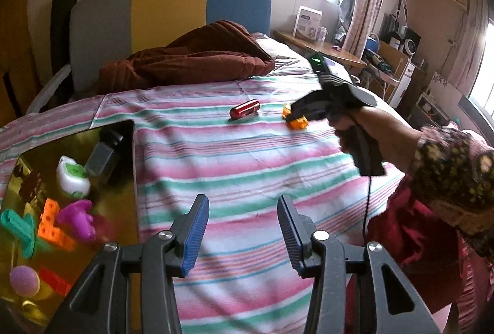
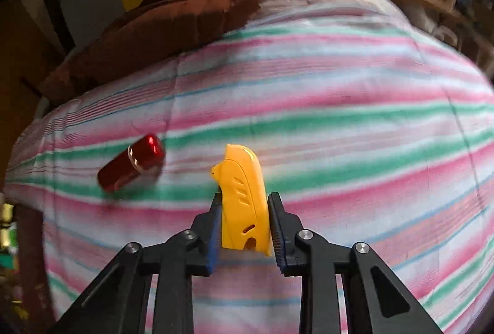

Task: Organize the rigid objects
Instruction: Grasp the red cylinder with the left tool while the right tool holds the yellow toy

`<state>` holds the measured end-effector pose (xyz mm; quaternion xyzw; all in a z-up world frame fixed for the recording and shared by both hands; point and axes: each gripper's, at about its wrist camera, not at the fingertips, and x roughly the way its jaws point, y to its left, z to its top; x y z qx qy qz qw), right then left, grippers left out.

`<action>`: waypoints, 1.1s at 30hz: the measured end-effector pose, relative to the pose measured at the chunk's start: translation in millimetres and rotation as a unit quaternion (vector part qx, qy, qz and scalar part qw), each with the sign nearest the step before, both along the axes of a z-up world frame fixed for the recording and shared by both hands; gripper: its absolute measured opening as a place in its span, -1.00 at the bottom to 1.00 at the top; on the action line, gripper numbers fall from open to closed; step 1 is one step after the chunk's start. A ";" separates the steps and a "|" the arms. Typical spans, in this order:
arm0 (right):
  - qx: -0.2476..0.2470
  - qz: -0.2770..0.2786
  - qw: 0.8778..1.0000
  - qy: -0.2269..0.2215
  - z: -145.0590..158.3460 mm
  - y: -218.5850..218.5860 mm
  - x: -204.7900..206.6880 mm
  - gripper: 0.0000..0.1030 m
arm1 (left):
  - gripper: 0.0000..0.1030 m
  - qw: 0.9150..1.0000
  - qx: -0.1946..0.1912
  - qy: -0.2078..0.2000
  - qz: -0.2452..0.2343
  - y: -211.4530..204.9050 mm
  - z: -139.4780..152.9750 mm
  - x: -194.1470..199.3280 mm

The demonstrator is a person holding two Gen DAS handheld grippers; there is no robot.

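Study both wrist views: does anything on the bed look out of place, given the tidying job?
Two things still lie loose on the striped sheet: a red cylinder and a yellow plastic piece between the right gripper pads. The other toys already sit in the tray.

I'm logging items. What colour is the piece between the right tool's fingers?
Yellow-orange plastic piece; the right wrist view shows it best.

Left gripper [image 1: 244, 233]: black angular linkage arms at the bottom of the frame, round silver screws at the pivots, ribbed blue pads [image 1: 194, 236] on the finger faces; right gripper [image 2: 245, 224]: same black frame, silver screws, blue ribbed pads; seen at right of the left wrist view, black body with green indicator light, black cable [image 1: 367, 204] hanging below; sleeve [image 1: 454, 176] dark with small yellow and red floral print.
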<state>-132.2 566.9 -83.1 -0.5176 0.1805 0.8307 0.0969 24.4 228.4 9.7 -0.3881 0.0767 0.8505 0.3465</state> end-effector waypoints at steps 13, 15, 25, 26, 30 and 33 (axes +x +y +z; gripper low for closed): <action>-0.010 0.033 0.999 0.008 -1.9 -1.2 63.9 -0.45 | -0.10 0.997 -0.070 -0.029 -0.011 104.7 -21.8 -86.1; 0.004 0.042 0.999 0.002 -0.2 -5.9 64.4 -0.45 | -0.10 0.996 -0.083 -0.025 -0.010 117.2 -28.7 -98.3; 0.003 0.041 0.999 -0.005 -0.1 1.6 60.1 -0.45 | -0.10 0.990 -0.140 0.011 -0.001 166.7 -61.0 -156.4; 0.004 0.042 0.999 -0.006 1.6 1.9 59.7 -0.45 | -0.09 0.990 -0.139 0.015 -0.007 171.4 -61.6 -159.7; 0.006 0.044 0.999 -0.009 0.4 2.0 54.5 -0.45 | -0.08 0.987 -0.156 0.036 -0.032 190.9 -68.2 -168.7; 0.002 0.041 0.999 -0.009 0.2 2.7 53.4 -0.45 | -0.08 0.985 -0.161 0.038 -0.044 200.7 -75.3 -175.8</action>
